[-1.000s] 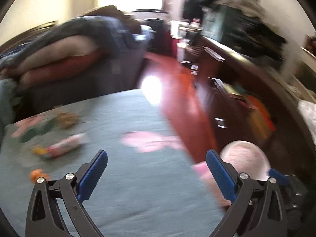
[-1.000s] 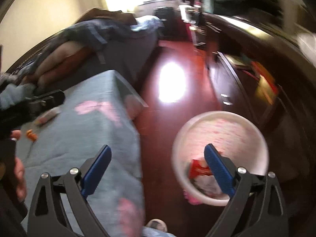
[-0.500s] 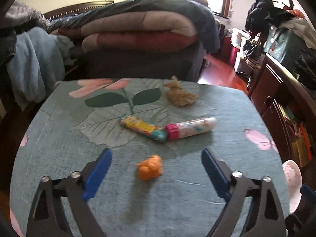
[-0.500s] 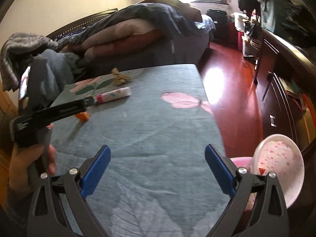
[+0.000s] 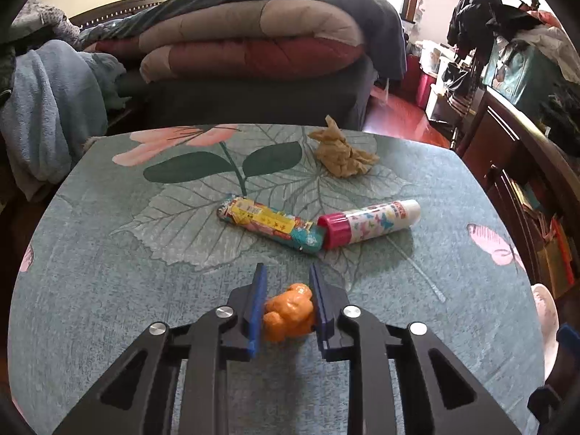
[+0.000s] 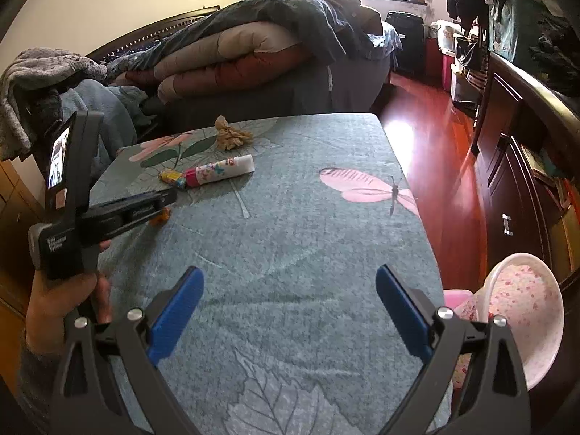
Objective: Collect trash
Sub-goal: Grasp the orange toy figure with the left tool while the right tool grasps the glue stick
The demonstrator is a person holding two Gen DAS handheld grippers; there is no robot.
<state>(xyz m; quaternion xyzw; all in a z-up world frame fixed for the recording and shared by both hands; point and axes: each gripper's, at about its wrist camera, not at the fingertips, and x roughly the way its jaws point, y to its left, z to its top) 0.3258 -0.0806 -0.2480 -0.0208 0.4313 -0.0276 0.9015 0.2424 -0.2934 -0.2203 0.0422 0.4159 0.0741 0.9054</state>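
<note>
The left gripper (image 5: 286,291) is closed on a small crumpled orange scrap (image 5: 288,311), and both blue pads press against its sides; the scrap sits low on the table (image 5: 108,272), which is covered with a green-blue cloth printed with leaves, pink flowers and a pink butterfly (image 6: 369,186). In the right wrist view the same gripper (image 6: 159,203) reaches in from the left side, held by a hand (image 6: 61,304), and only a small part of the orange scrap (image 6: 161,219) shows under its tip. Just beyond the scrap a colourful candy wrapper (image 5: 272,224) lies on the cloth, and its right end touches the pink cap of a white tube with a butterfly pattern (image 5: 369,223). Farther back, near the far edge of the table, there is a crumpled brown paper (image 5: 342,154), apart from the other pieces. The right gripper (image 6: 290,306) hangs over the near part of the table with its blue pads wide apart and nothing between them. To the right of the table, lower down by the red wooden floor, stands a round white bin (image 6: 525,311) with a pink speckled lining; its rim is also seen at the right edge of the left wrist view. Behind the table there is a bed with folded quilts (image 5: 253,47), and a dark wooden cabinet (image 6: 514,166) stands along the right side.
</note>
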